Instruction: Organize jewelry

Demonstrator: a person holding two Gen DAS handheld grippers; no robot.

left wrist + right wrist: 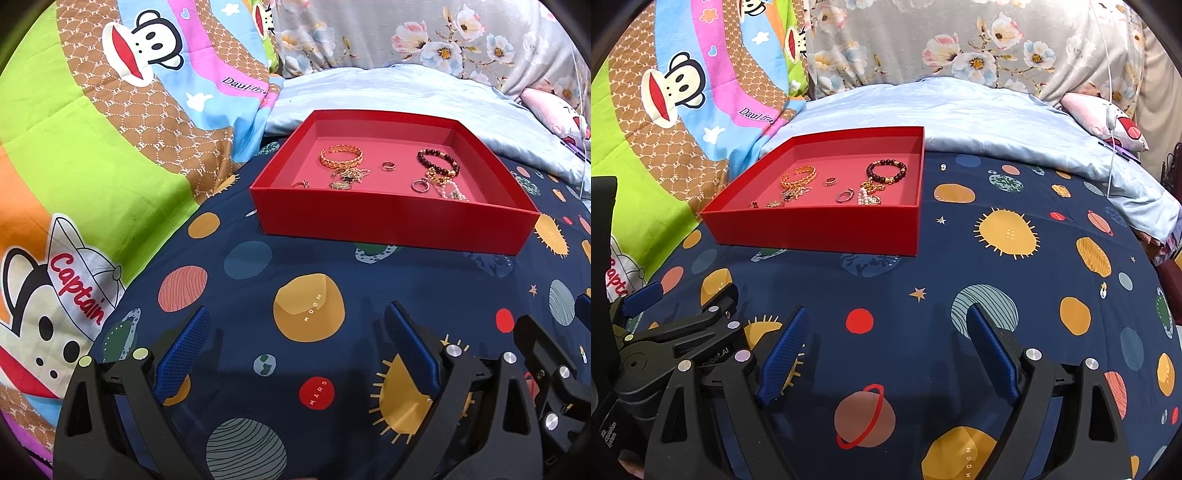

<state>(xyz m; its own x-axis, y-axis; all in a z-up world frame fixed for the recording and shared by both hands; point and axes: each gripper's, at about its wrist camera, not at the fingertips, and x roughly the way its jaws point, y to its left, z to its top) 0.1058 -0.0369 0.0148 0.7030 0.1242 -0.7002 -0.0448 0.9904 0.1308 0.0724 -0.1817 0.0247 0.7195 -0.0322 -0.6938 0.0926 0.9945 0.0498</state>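
A shallow red tray [388, 218] [820, 230] sits on the navy planet-print bedsheet. Inside lie a gold bangle [341, 155] [799, 175], a dark bead bracelet [438, 162] [886, 170], a small ring [388, 166] [831, 181], a silver ring [420, 185] [844, 195], gold chains [349, 177] and a pearl piece [452, 192] [866, 197]. My left gripper [297, 343] is open and empty, well short of the tray. My right gripper [886, 339] is open and empty, in front of and right of the tray. The left gripper also shows at the left edge of the right wrist view [642, 295].
A cartoon-monkey quilt [92, 166] [665, 110] is bunched to the left. A light blue pillow [424, 99] [979, 114] lies behind the tray, with floral fabric [942, 44] beyond. A white cable [1110, 110] and a pink plush [1108, 118] are at the far right.
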